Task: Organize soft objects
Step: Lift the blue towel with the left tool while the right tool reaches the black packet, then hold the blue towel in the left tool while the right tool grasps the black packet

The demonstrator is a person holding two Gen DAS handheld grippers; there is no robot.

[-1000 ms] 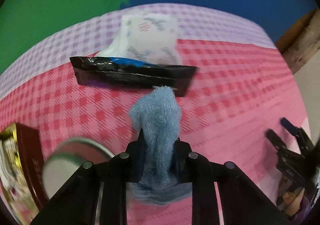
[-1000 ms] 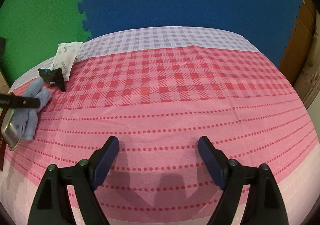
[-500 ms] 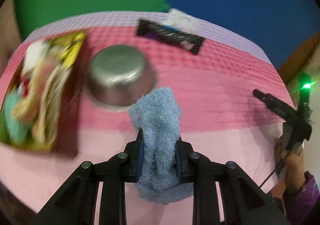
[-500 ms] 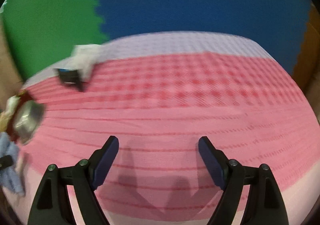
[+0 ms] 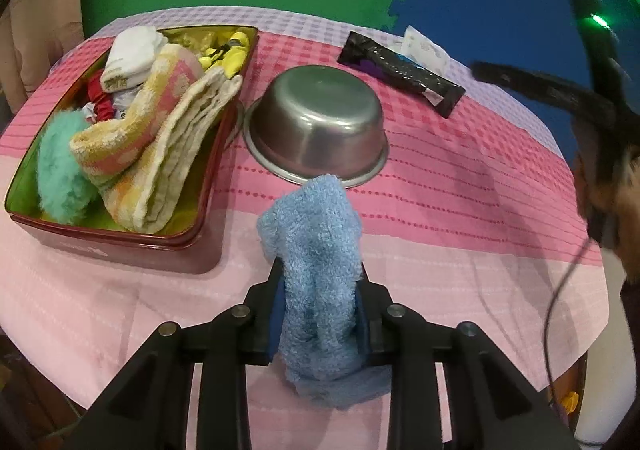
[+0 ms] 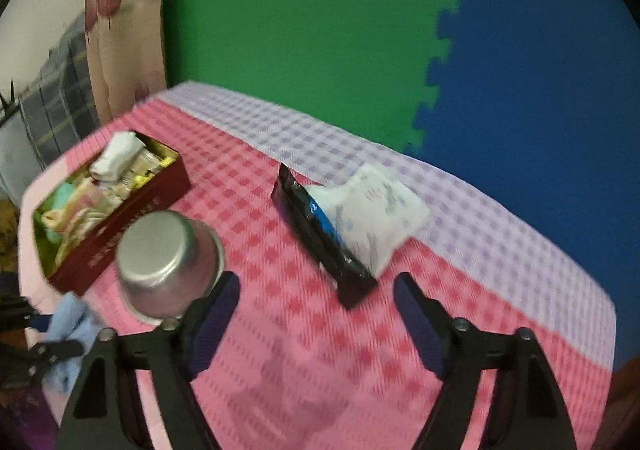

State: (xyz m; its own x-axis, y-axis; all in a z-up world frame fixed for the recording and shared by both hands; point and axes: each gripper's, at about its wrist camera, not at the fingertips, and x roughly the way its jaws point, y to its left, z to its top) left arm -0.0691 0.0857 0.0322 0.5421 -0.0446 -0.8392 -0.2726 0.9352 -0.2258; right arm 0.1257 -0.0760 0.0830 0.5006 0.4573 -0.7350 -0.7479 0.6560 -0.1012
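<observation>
Left gripper (image 5: 320, 290), lower centre, jaws just easing apart yet clamped on blue terry cloth (image 5: 316, 250). Right gripper (image 6: 316, 310), jaws just narrowing, apart around nothing. Red tin (image 5: 132, 238) of soft items, upper left. Upturned steel bowl (image 5: 316, 121), centre. Black packet (image 5: 400, 71), upper right.

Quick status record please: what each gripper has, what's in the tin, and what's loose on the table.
left gripper: jaws have just been opening a little, blue towel between them
right gripper: jaws have just been closing somewhat, open, nothing between them
red tin: holds a striped towel, a teal fluffy item, a white sock, yellow and red items
steel bowl: upside down beside the tin
black packet: on the cloth, beside a white pouch
</observation>
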